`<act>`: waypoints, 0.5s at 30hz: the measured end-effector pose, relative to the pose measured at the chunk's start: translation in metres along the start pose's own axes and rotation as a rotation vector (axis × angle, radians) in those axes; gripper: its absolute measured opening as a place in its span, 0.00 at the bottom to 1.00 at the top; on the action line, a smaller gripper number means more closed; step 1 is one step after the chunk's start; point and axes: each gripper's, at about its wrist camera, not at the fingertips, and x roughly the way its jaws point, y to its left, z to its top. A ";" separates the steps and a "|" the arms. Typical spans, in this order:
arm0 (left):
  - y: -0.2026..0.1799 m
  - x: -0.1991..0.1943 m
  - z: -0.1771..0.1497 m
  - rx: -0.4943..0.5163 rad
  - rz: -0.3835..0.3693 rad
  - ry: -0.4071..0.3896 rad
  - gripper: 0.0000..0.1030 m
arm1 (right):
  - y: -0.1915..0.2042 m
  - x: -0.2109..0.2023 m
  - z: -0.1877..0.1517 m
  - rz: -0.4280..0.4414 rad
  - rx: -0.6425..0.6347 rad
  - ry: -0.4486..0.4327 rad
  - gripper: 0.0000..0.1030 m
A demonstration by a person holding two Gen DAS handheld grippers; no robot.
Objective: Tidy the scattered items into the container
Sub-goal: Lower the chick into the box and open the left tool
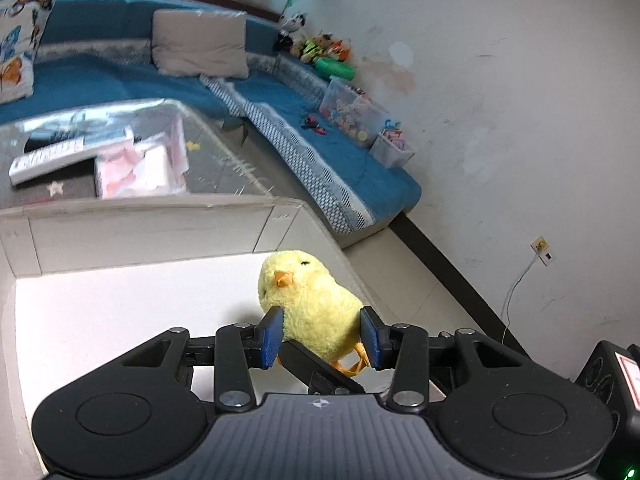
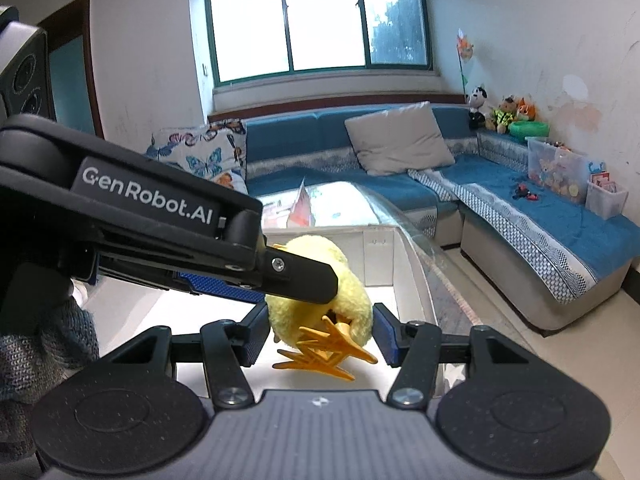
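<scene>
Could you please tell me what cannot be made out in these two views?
- Grip on the chick: left gripper and right gripper both flank it; contact unclear in either view.
- Box floor, near side: both views, covered by gripper bodies.
- Clear bin contents on the sofa: too small, blurred.

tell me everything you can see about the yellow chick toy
The chick toy is a fluffy yellow plush with an orange beak, a small dark eye and orange plastic-looking feet. It sits over the white box, upright and slightly tilted. The left gripper brackets its body, pads at its sides. The right gripper stands open around its lower body.
</scene>
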 end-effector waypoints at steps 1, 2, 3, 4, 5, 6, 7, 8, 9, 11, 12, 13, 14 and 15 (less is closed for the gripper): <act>0.002 0.002 -0.001 -0.004 0.000 0.004 0.43 | 0.000 0.002 -0.001 -0.002 -0.006 0.007 0.54; 0.003 0.004 -0.001 -0.006 0.001 0.008 0.43 | 0.002 0.005 -0.002 -0.004 -0.011 0.015 0.54; 0.004 0.006 -0.001 -0.008 0.002 0.012 0.43 | 0.002 0.008 -0.003 -0.005 -0.013 0.021 0.54; 0.005 0.007 -0.001 -0.009 0.004 0.015 0.43 | 0.003 0.011 -0.003 -0.006 -0.015 0.028 0.54; 0.006 0.009 -0.002 -0.011 0.006 0.017 0.42 | 0.004 0.013 -0.004 -0.007 -0.014 0.033 0.54; 0.006 0.010 -0.002 -0.010 0.011 0.020 0.42 | 0.004 0.015 -0.004 -0.009 -0.013 0.037 0.54; 0.006 0.011 -0.002 -0.006 0.017 0.021 0.41 | 0.005 0.016 -0.005 -0.012 -0.015 0.041 0.54; 0.005 0.012 -0.003 0.001 0.018 0.019 0.41 | 0.005 0.017 -0.006 -0.014 -0.017 0.042 0.54; 0.005 0.011 -0.004 0.007 0.016 0.015 0.41 | 0.006 0.018 -0.007 -0.016 -0.018 0.040 0.54; 0.003 0.010 -0.004 0.018 0.023 0.011 0.41 | 0.006 0.018 -0.008 -0.013 -0.015 0.040 0.54; 0.002 0.010 -0.004 0.024 0.029 0.011 0.41 | 0.006 0.018 -0.008 -0.014 -0.016 0.040 0.54; 0.001 0.009 -0.004 0.030 0.034 0.010 0.41 | 0.005 0.018 -0.008 -0.017 -0.019 0.039 0.54; 0.000 0.007 -0.005 0.038 0.038 0.008 0.41 | 0.006 0.018 -0.008 -0.018 -0.020 0.037 0.54; -0.002 0.006 -0.006 0.046 0.042 0.004 0.41 | 0.006 0.016 -0.010 -0.018 -0.020 0.033 0.54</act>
